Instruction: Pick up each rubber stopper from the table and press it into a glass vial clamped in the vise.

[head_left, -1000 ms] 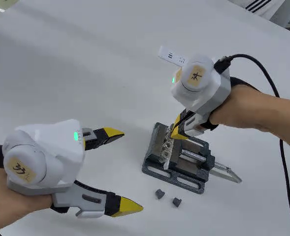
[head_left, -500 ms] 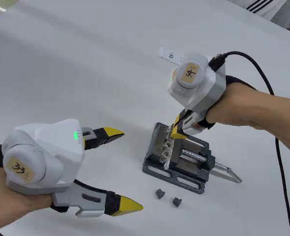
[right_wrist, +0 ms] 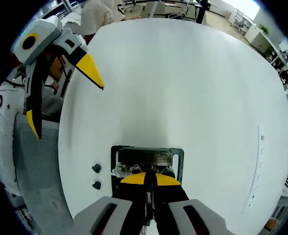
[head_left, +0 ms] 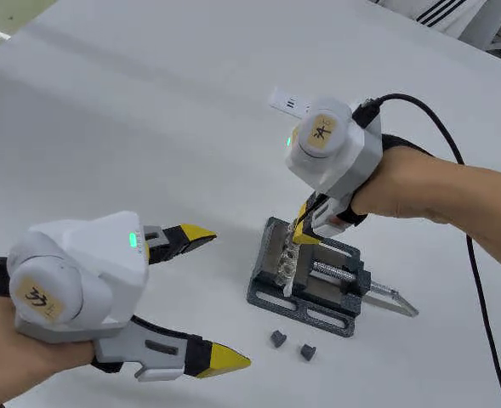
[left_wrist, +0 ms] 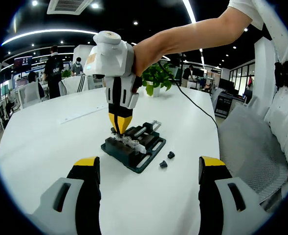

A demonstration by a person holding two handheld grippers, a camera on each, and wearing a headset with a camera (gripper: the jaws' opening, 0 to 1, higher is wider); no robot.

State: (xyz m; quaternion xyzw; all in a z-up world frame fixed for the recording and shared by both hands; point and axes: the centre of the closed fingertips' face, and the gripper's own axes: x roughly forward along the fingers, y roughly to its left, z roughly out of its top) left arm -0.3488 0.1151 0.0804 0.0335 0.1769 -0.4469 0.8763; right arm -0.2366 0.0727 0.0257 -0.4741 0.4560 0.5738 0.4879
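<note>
A dark metal vise (head_left: 314, 293) (left_wrist: 132, 149) (right_wrist: 175, 155) stands on the white table and clamps a row of small glass vials (head_left: 289, 260) (right_wrist: 120, 170). My right gripper (head_left: 301, 231) (left_wrist: 120, 123) (right_wrist: 151, 179) points straight down, shut, with its yellow tips touching the vials' tops. Whether anything sits between the tips is hidden. Two dark rubber stoppers (head_left: 277, 338) (head_left: 306, 350) (left_wrist: 163, 164) (right_wrist: 96, 168) lie on the table just in front of the vise. My left gripper (head_left: 214, 297) (left_wrist: 148, 164) hovers open and empty to the left of the vise.
A thin metal handle (head_left: 392, 299) sticks out of the vise to the right. A black cable (head_left: 454, 161) runs from the right gripper over the table. A white strip (right_wrist: 259, 166) lies farther back. Chairs, a plant (left_wrist: 158, 76) and people surround the table.
The right gripper's body has leaned slightly left above the vise while its tips stay on the vials. The left gripper has barely moved.
</note>
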